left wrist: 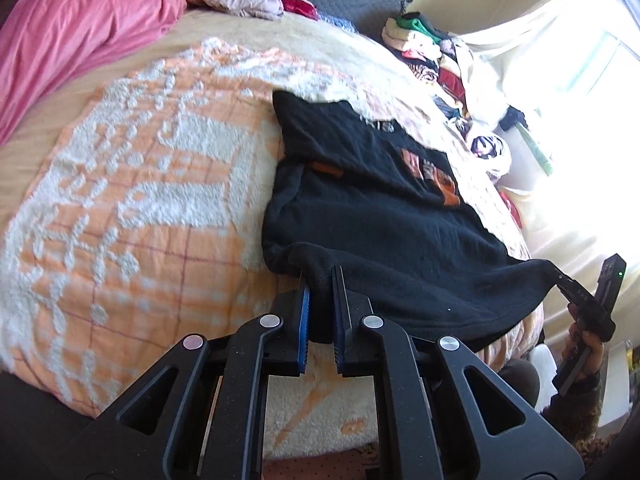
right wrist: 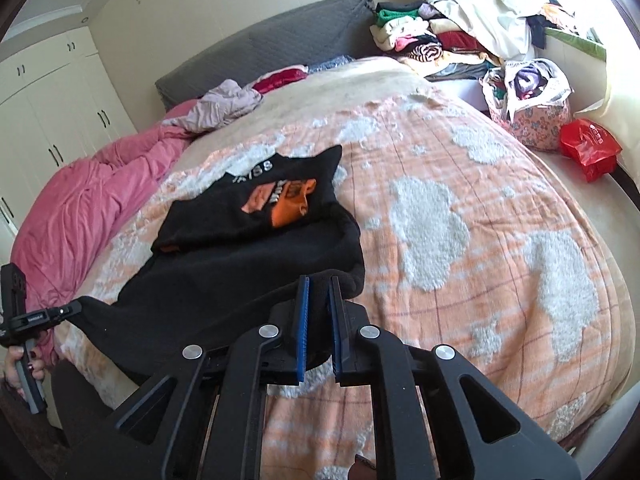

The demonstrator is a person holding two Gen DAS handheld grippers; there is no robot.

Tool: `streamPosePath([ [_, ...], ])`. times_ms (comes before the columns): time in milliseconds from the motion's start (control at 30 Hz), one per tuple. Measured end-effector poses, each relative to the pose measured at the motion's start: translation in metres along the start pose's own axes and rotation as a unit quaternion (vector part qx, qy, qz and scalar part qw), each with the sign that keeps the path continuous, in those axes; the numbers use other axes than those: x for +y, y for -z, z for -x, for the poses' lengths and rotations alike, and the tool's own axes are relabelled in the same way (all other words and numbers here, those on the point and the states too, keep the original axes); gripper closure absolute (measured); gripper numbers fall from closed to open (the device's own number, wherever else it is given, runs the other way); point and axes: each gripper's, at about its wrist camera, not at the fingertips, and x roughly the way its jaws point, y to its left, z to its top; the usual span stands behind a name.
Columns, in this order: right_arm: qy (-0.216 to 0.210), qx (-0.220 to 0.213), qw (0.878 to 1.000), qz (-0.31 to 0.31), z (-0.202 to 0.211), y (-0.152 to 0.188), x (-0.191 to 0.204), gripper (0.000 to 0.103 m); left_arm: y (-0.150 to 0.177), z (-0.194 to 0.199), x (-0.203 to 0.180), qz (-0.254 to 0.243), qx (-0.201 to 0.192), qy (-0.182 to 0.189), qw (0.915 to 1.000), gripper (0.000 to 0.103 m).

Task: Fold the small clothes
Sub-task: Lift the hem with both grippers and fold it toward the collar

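Bedroom, sunlit, bed [right wrist: 480,208] under an orange-and-white fleecy blanket [left wrist: 132,184]. Black top [left wrist: 380,208] spread on that blanket near the bed's front edge, orange print [right wrist: 284,200] facing up, upper part already folded over onto the body. Near hem lifted off the blanket and stretched between two corners. Left hand-held gripper [left wrist: 320,284] clamped on one hem corner, blue pads [left wrist: 305,312] pinching thick black cloth. Right hand-held gripper [right wrist: 319,292] clamped on the other corner, cloth bunched between its pads.

Step in hand, by the look of it: carrying the hem up and over toward the print. Best done with both corners level and the hem taut, then laid edge to edge on the folded part, with no release until the cloth lies flat. Uneven height likely to skew the fold.

Fabric: soft, matte, fleece-like, heavy enough to sag in the middle. Blanket: plush tufts in white patches over a thin checked weave. Farther out, pink duvet [right wrist: 80,208] crumpled at one side, grey quilted headboard [right wrist: 260,44], a heap of mixed clothes [right wrist: 420,40], a red bag [right wrist: 588,148].
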Motion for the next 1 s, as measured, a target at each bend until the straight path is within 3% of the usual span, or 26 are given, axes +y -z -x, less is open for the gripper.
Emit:
streamPosePath([
  [200, -0.021, -0.082, 0.996, -0.022, 0.015, -0.031, 0.010, 0.095, -0.025, 0.016, 0.005, 0.010, -0.040, 0.000, 0.9991, 0.099],
  [467, -0.027, -0.121, 0.991, -0.053, 0.009, -0.068, 0.011, 0.096, -0.055, 0.022, -0.004, 0.000, -0.089, -0.004, 0.9960, 0.099],
  [733, -0.020, -0.112, 0.991, -0.071, -0.019, -0.085, 0.003, 0.096, -0.083, 0.005, -0.005, 0.004, -0.102, -0.008, 0.9947, 0.099],
  [1000, 0.009, -0.065, 0.995, -0.071, -0.090, -0.114, -0.008, 0.096, -0.111, -0.046, 0.002, 0.012, -0.083, -0.039, 0.9957, 0.099],
])
